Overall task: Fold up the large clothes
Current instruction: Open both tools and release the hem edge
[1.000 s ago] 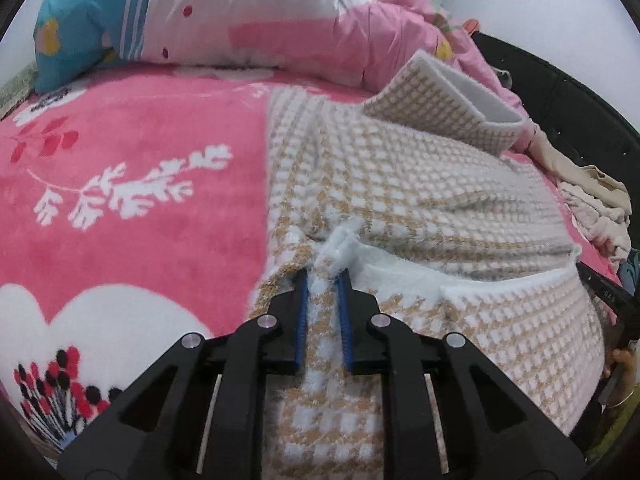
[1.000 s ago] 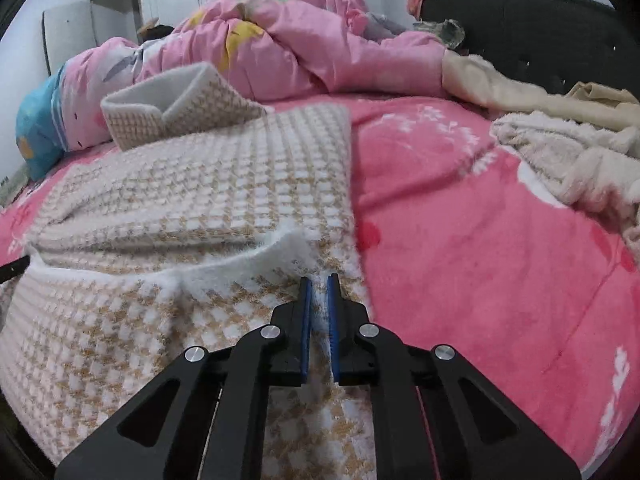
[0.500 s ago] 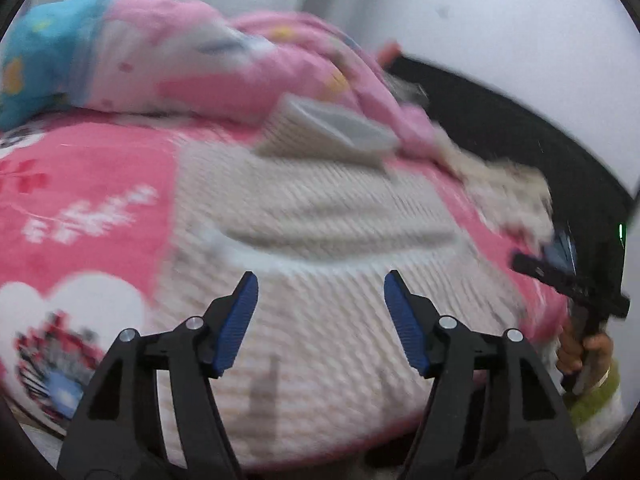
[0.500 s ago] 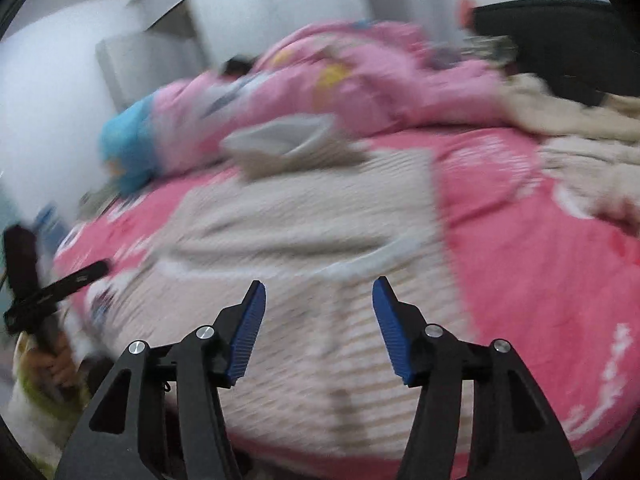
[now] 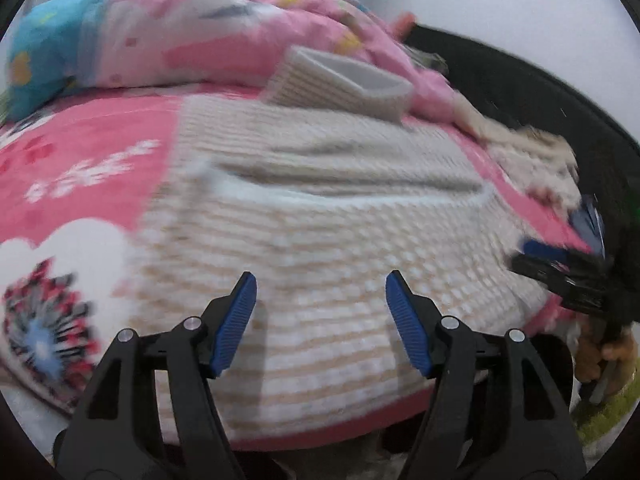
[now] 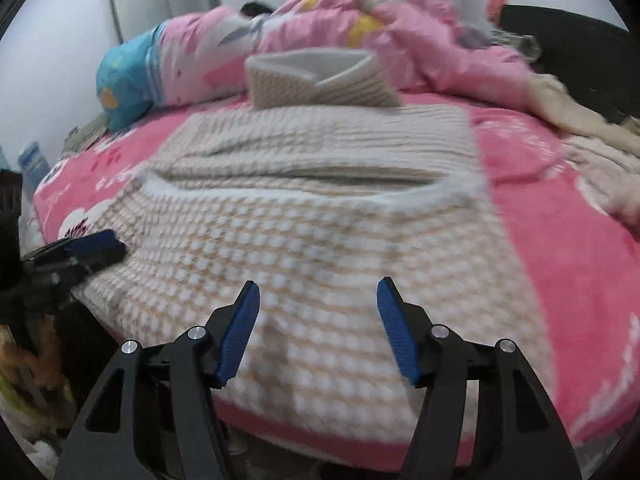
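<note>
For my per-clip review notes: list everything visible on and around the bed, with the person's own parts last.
houndstooth garment: one, beige and white, folded on the bed, collar toward the pillows.
blanket: one, pink with white print, covering the bed.
duvet: one, pink patterned, bunched at the far side.
pillow: one, blue and pink, far left.
cream clothes: a heap, right edge of the bed.
headboard: one, black, far right.
left tool: black, blue pads, open, empty.
right tool: same, open, empty.

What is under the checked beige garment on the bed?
The garment lies on a pink blanket with white patterns, visible around its sides. The blanket beneath it is covered, so anything between them cannot be seen.
</note>
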Demonstrator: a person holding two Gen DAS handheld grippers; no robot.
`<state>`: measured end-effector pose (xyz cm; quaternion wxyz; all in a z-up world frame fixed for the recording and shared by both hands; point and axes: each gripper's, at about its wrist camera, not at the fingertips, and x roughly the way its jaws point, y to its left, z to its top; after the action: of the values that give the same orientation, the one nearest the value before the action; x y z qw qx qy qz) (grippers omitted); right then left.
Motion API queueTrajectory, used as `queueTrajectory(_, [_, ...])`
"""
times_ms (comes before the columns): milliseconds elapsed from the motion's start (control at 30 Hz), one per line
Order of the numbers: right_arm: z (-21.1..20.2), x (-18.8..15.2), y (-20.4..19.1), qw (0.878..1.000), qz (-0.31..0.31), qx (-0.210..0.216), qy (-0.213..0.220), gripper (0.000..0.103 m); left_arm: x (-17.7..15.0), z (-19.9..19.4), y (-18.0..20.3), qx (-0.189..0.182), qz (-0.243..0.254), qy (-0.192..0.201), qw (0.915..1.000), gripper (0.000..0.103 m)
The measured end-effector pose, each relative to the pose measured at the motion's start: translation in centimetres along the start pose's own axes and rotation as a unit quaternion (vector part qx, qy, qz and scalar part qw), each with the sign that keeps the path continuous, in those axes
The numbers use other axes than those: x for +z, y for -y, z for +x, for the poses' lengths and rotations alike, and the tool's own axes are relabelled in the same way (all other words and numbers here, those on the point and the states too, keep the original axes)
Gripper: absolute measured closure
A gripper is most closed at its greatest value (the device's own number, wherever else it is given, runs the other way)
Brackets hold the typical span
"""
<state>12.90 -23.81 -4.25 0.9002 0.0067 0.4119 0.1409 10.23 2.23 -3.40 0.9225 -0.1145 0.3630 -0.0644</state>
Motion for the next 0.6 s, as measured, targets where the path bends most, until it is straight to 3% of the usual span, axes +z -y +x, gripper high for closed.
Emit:
queueTrajectory(67, [1.3, -0.9, 2.5, 0.999, 0.033, -0.029, -0.026, 0.044, -0.4, 0.6, -3.1, 0.023, -0.048, -0.011, 0.9985, 0.04])
queueTrajectory(133, [3.7, -1.7, 4.4, 0.997, 0.06, -0.017, -0.047, 0.043, -0.7, 1.4, -5.5, 0.004, -0.081, -0.013, 0.9966, 0.047])
queueTrajectory(233, [2.6, -0.8, 4.0, 0.997, 0.059, -0.019, -0.045, 0.043, -0.6, 0.7, -5.2, 0.011, -0.067, -0.009, 0.9977, 0.048])
queueTrajectory(400, [-1.5, -0.7, 5.6, 0.996, 0.074, -0.044, -0.007, 0.043, -0.9, -1.9, -5.4, 0.011, -0.071, 0.009, 0.9974, 0.037])
queueTrajectory(433, [-1.1, -1.5, 6.8, 0.994, 0.088, -0.057, -0.021, 0.043, -1.3, -1.6, -5.9, 0.019, -0.071, 0.0, 0.9973, 0.037])
queueTrajectory(500, [1.1, -2.8, 8.7, 0.992, 0.11, -0.043, -0.049, 0.043, -1.9, -1.1, -6.6, 0.026, -0.078, -0.011, 0.9966, 0.041])
queueTrajectory(600, [0.6, -2.1, 7.5, 0.992, 0.089, -0.075, -0.046, 0.043, -1.0, -2.1, -6.0, 0.028, -0.081, -0.002, 0.9963, 0.041])
